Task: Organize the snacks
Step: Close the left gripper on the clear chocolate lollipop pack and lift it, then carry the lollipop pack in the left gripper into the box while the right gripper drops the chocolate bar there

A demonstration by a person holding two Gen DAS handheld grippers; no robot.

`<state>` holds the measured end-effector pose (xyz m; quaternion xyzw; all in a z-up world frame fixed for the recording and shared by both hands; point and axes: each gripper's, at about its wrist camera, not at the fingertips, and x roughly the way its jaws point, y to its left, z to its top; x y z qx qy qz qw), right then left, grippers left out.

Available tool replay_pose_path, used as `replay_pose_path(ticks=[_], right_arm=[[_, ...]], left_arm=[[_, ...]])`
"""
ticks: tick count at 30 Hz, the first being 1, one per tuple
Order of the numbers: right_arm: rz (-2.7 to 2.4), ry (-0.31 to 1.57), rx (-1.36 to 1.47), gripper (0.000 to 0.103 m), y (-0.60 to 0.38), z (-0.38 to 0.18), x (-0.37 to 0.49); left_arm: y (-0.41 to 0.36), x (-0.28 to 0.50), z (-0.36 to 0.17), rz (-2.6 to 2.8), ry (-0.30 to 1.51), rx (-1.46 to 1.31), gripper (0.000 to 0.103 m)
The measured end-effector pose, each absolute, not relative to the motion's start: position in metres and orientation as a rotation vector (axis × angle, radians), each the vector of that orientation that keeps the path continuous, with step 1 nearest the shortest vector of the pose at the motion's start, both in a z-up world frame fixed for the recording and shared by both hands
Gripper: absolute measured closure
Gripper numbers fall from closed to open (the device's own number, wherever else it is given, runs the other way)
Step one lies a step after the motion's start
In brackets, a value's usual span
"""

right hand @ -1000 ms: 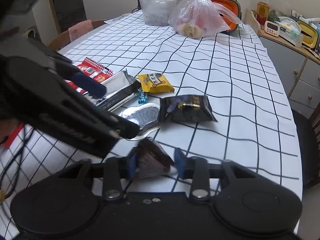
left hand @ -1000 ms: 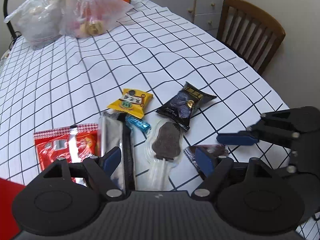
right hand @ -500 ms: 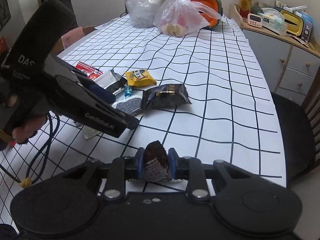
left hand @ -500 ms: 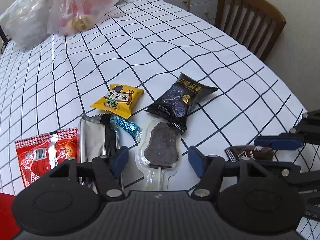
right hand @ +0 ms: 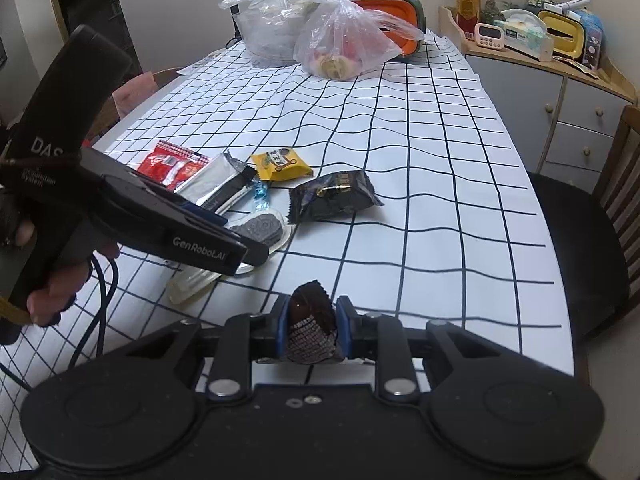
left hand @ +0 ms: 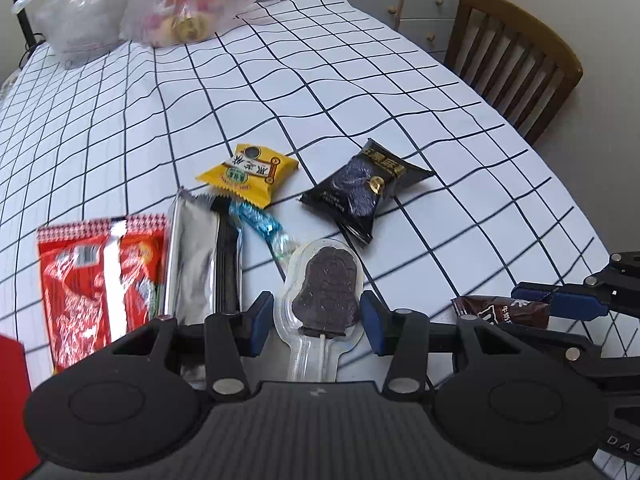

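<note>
Snacks lie on the checked tablecloth [left hand: 320, 80]: a red packet [left hand: 100, 276], a silver bar [left hand: 200, 260], a yellow packet [left hand: 248, 174], a blue candy [left hand: 260, 224], a black packet [left hand: 364, 192] and a chocolate lollipop in clear wrap [left hand: 324, 292]. My left gripper [left hand: 316, 320] is open, its fingers on either side of the lollipop. My right gripper [right hand: 312, 326] is shut on a small brown packet [right hand: 310, 324], held above the table; it also shows in the left wrist view [left hand: 500, 312].
Two clear plastic bags [right hand: 312, 40] and an orange container [right hand: 384, 12] stand at the table's far end. A wooden chair [left hand: 516, 60] and a grey cabinet [right hand: 560, 112] are to the right. The table edge runs along the right side.
My right gripper closed on the brown packet and lifted it off the table. My left gripper moved in and narrowed around the lollipop.
</note>
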<state>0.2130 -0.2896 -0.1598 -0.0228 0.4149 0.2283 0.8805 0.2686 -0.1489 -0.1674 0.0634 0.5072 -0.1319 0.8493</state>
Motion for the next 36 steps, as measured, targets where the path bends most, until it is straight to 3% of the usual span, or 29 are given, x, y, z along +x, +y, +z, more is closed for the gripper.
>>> replay_pose_path(ticks=[17,36], right_arm=[[0.485,0.818,-0.039,0.081,-0.262,-0.115,0.161],[0.624,0.713,-0.065,0.081,-0.139,-0.043,0.121]], left_arm=[[-0.1,0.195,-0.123,-0.232,1.03,0.018,0.057],[0.03,0.121,-0.037,-0.151,0.888,-0.111,0.057]])
